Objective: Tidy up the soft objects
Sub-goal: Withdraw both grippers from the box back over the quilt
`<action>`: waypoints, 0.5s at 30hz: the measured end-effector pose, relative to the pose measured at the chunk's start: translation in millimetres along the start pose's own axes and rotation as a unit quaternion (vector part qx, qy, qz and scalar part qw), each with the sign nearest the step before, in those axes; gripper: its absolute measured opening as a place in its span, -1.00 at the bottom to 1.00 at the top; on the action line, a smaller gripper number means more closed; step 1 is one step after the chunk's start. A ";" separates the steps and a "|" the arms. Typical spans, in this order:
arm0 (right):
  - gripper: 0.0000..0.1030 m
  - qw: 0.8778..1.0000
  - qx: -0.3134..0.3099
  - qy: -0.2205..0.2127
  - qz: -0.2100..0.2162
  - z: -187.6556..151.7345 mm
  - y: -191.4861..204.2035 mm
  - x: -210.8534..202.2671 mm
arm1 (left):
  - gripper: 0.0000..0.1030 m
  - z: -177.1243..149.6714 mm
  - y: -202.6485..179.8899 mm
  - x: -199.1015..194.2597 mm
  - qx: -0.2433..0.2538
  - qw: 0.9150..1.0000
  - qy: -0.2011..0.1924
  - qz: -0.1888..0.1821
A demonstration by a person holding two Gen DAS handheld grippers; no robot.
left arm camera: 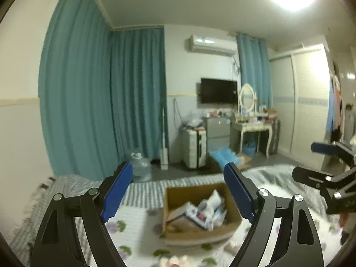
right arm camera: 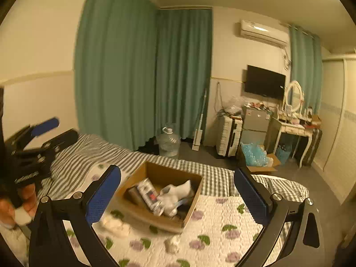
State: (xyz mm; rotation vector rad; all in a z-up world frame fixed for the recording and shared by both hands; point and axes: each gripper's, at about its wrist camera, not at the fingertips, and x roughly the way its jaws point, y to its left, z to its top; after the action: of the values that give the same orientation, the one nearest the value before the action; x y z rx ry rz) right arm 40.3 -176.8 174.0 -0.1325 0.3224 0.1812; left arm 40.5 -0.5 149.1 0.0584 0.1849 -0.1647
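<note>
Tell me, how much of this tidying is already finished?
Some is done: white soft items already lie in the cardboard box on the bed. Nothing is in hand: the left gripper and right gripper both stand open and empty. Still left: small pale bundles on the floral quilt beside the box.

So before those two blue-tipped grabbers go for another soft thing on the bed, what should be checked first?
1. Left gripper open, nothing between its fingers: ok.
2. Right gripper open, nothing between its fingers: ok.
3. Cardboard box sits upright on the bed with its top open: ok.
4. Room left in the box: ok, one end looks free.
5. Soft items outside the box: not ok, a white bundle and a smaller piece lie on the floral quilt.
6. What the bundle is: cannot tell, blurred.
</note>
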 end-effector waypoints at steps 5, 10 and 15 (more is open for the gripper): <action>0.98 0.999 -0.042 0.002 0.000 -15.1 32.5 -25.4 | 0.65 -17.7 -2.7 -14.6 0.019 1.000 0.017 0.003; 0.98 0.999 -0.016 0.032 0.031 -40.7 37.9 -4.3 | 0.66 -50.9 9.0 6.7 -0.012 0.997 0.070 -0.009; 0.98 0.995 0.001 0.098 0.011 -86.2 24.2 63.0 | 0.65 -99.3 14.0 50.3 -0.034 0.992 0.120 -0.005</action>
State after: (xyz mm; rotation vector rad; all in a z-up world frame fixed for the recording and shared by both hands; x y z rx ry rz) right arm 68.3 -157.0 70.0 -0.1447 0.5194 0.1904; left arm 73.9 12.6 42.8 0.0099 0.4306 -0.1603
